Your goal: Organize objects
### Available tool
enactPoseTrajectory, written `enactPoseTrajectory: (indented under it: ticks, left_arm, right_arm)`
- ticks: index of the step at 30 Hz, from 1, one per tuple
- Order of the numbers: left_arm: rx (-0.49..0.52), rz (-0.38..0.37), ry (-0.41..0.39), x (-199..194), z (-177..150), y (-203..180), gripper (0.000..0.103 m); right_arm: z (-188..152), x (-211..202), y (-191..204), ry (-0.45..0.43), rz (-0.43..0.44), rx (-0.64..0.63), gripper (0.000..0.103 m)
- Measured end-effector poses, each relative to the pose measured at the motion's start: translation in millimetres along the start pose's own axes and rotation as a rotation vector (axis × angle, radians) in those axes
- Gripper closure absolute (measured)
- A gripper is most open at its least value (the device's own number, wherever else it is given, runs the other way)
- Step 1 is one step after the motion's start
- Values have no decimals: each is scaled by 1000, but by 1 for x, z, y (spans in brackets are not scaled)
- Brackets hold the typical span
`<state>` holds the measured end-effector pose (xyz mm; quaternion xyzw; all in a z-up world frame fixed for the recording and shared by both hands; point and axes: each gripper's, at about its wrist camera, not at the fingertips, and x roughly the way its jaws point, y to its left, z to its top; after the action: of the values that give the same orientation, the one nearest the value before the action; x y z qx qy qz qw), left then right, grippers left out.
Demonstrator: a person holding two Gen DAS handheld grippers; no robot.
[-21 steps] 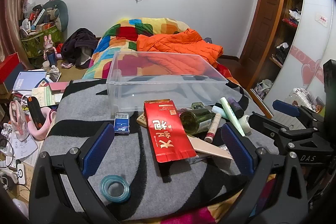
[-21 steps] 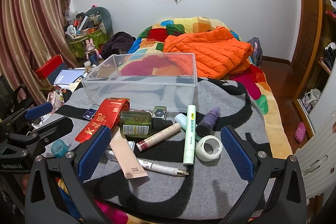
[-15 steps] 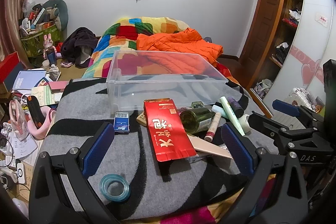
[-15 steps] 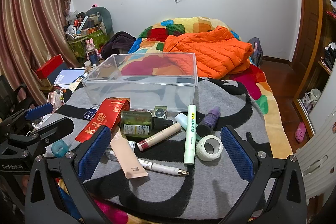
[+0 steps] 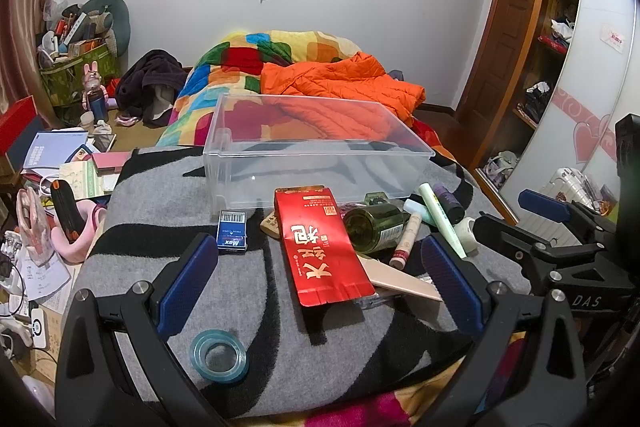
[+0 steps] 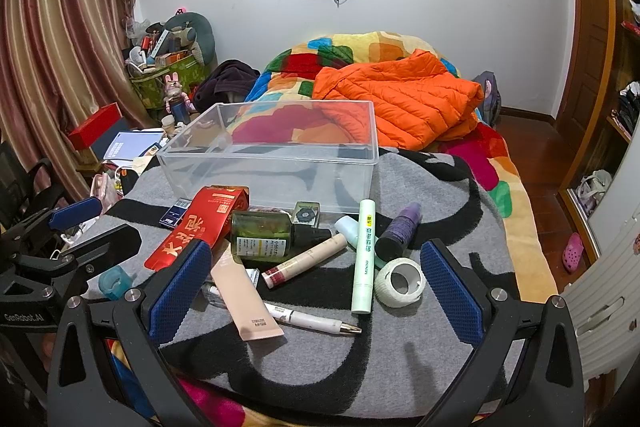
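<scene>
Toiletries and boxes lie ahead of our spread claws.
Our left gripper [image 5: 320,271] and right gripper [image 6: 316,275] gape empty above a glossy red carton [image 5: 322,247], glass bottle [image 6: 262,237] and clear rigid bin [image 6: 276,163].

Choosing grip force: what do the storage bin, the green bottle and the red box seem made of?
Storage bin: clear, glossy, rigid plastic; the bedding shows through its walls.
Green bottle: dark translucent glass or plastic, unclear which; glossy, paper label.
Red box: printed cardboard with slight sheen; folded end flaps.
</scene>
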<state>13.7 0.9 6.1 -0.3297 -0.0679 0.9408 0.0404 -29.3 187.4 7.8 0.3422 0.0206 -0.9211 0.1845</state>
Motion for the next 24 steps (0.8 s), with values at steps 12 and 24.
enactPoseTrajectory:
  ticks: [12,24]
  left_arm:
    - [-6,-8,12,2,-2,1,0]
    - [-10,28,40,16,-1,10,16]
  right_arm:
    - [0,0,0,-3,8,3,0]
    - [-3,9,-23,-20,-37,-8,1]
